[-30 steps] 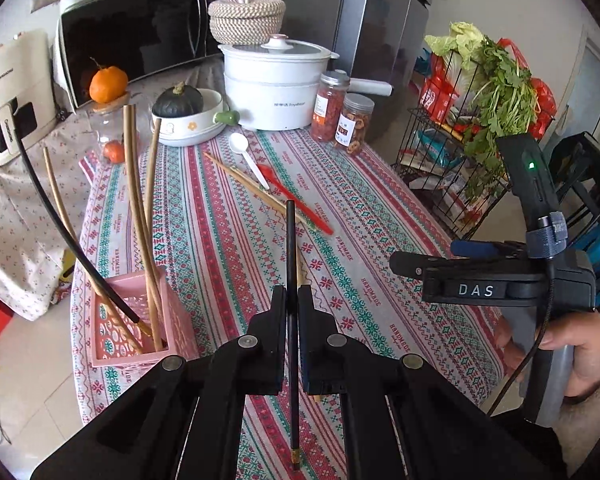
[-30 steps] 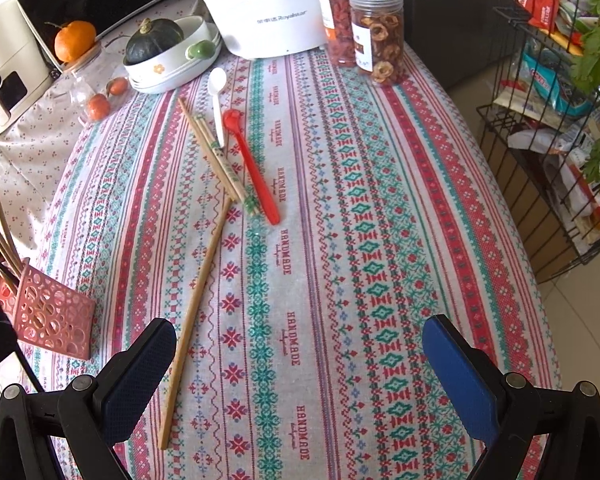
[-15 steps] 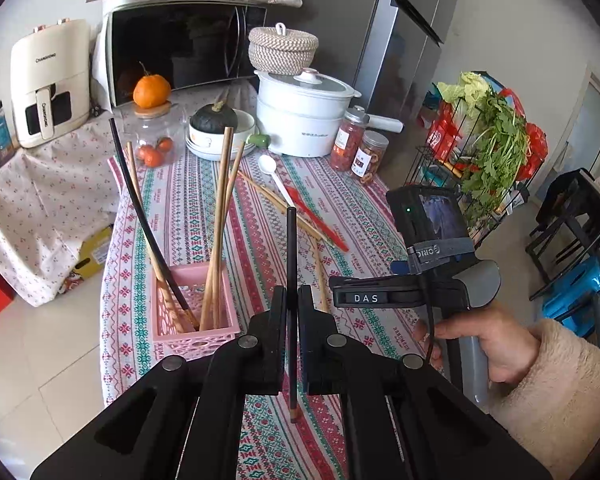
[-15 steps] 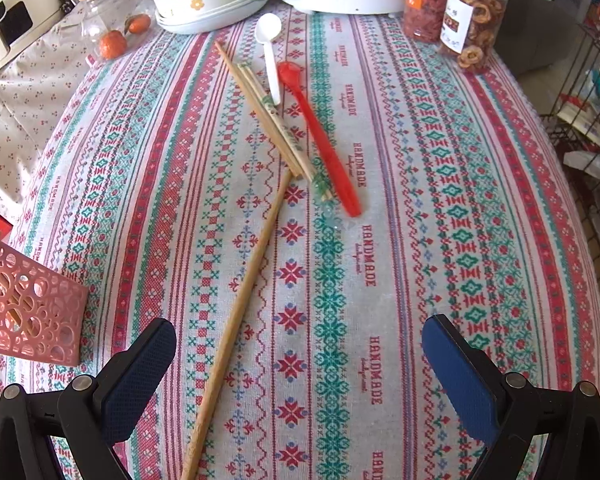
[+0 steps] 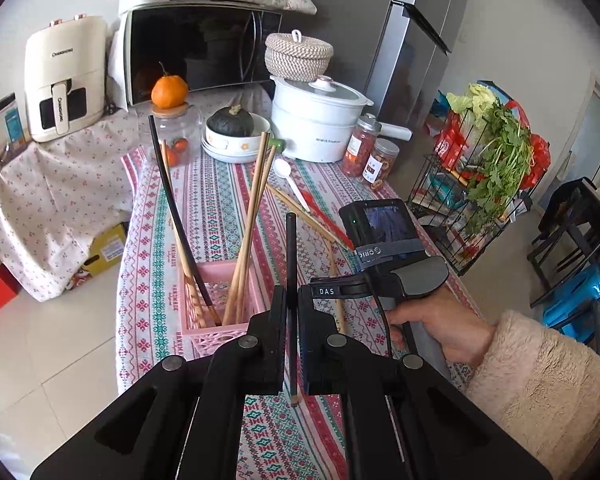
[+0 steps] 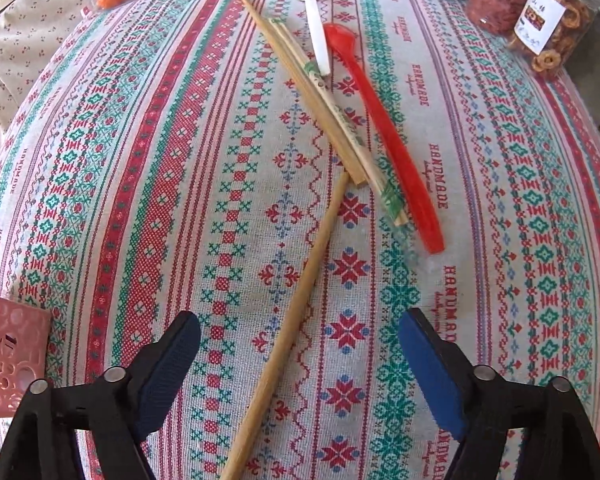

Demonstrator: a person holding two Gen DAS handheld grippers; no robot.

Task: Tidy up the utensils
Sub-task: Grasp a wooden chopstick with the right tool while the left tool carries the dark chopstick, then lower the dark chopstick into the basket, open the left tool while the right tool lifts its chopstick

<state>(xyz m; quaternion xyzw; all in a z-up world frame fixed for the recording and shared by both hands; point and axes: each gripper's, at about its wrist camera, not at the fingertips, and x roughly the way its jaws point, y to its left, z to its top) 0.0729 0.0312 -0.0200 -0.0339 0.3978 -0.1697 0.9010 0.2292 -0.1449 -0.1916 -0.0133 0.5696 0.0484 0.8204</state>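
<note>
My left gripper is shut on a black chopstick, held upright above the table just right of the pink basket. The basket holds several wooden chopsticks and one black chopstick. My right gripper is open, low over a loose wooden chopstick that lies between its fingers. A pair of wooden chopsticks, a red spoon and a white spoon lie farther back. The right gripper's body shows in the left wrist view.
A corner of the pink basket is at left in the right wrist view. Two jars, a white pot, a bowl with a squash, a glass jar and a microwave stand at the back. A wire rack with greens stands right of the table.
The left gripper has risen and pulled back with the black chopstick. The right gripper has moved forward and down, so the loose wooden chopstick now lies between its open fingers.
</note>
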